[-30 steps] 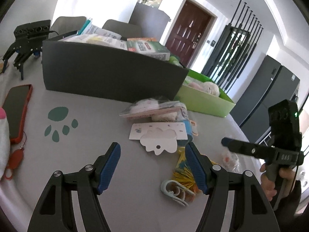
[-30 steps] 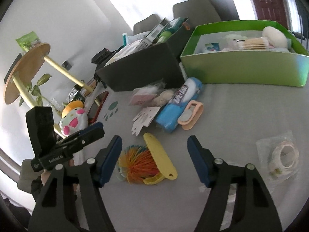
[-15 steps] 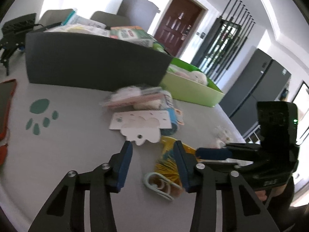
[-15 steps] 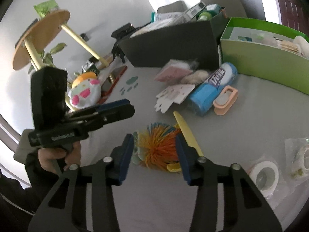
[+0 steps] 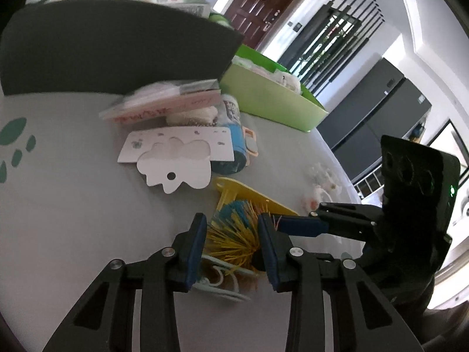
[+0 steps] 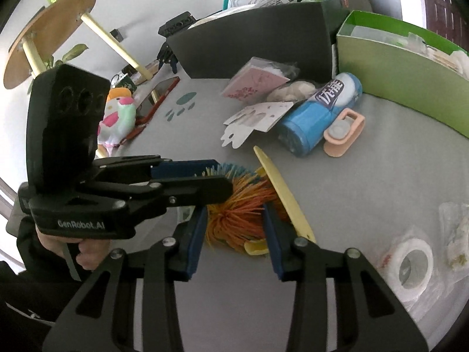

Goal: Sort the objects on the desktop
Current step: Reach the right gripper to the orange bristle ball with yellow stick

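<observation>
A spiky rubber ball [image 5: 231,228], yellow, blue and orange, lies on the grey table; it also shows in the right wrist view [image 6: 237,211]. My left gripper [image 5: 231,234] has its jaws closed in on the ball from one side. My right gripper [image 6: 234,228] has its jaws closed in on the same ball from the opposite side. A yellow shoehorn [image 6: 281,193] lies against the ball. A pale clip [image 5: 217,284] lies under the left gripper.
A dark grey box [image 5: 88,52] and a green box [image 6: 395,67] stand at the back, both holding items. A blue roll [image 6: 319,111], white card [image 5: 176,155], pink packet [image 6: 258,82], peach clip [image 6: 343,135] and tape rolls [image 6: 410,264] lie around. A phone [image 6: 158,96] and plush toy [image 6: 117,120] lie left.
Both grippers have moved in toward the spiky ball from opposite sides and narrowed from wide open until their jaws sit against it.
</observation>
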{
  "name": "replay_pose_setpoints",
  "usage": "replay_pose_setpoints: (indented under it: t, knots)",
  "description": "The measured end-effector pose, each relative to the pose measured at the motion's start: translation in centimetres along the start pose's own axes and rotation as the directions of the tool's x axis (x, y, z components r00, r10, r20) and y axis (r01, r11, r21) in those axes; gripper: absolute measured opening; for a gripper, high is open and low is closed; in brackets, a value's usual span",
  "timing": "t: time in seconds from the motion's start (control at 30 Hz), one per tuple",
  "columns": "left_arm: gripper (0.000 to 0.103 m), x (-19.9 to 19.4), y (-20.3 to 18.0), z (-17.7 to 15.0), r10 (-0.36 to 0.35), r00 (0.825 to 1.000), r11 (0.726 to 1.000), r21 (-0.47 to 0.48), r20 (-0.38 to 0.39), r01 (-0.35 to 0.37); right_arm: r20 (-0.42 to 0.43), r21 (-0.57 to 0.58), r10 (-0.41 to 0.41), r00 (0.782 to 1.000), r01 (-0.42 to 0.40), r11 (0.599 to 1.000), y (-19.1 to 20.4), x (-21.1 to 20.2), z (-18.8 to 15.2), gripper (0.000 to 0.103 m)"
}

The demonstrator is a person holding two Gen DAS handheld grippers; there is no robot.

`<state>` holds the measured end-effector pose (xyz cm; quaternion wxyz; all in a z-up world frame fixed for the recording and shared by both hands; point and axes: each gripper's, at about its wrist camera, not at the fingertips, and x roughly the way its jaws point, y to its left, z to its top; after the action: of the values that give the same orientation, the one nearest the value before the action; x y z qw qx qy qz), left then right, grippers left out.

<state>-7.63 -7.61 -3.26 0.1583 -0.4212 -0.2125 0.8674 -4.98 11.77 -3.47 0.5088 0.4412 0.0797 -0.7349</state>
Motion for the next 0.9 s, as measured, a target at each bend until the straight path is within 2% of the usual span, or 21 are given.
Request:
replay_pose_setpoints:
  t: [0.17,0.37,0.47,0.6,0.9]
  knots:
    - [0.037,0.3,0.2,0.0,-0.032,0.999,0.999,-0.018,-0.031,0.031,0.009,-0.077,-0.061,0.998,0.061,0.995,1.0,0.3,-0.2,0.039]
    - [0.037,0.3,0.4,-0.4,-0.055,0.998,0.998,-0.029,-0.043,0.054,0.027,-0.147,-0.115,0.993,0.117,0.982,2.1,0.8,-0.4,0.046]
    - [0.037,-0.1,0.4,-0.5,-0.063,0.997,0.998,-0.029,-0.035,0.062,0.037,-0.162,-0.153,0.988,0.157,0.974,2.3,0.8,-0.5,0.037]
    - [0.037,-0.7,0.1,-0.6,-0.070,0.997,0.997,-0.021,-0.022,0.070,0.045,-0.148,-0.147,0.988,0.152,0.977,2.1,0.6,-0.3,0.028]
    - [0.037,-2.5,-0.9,-0.6,-0.077,0.997,0.997,0.005,0.019,0.077,0.087,-0.157,-0.154,0.984,0.166,0.973,3.2,-0.7,0.0,0.026]
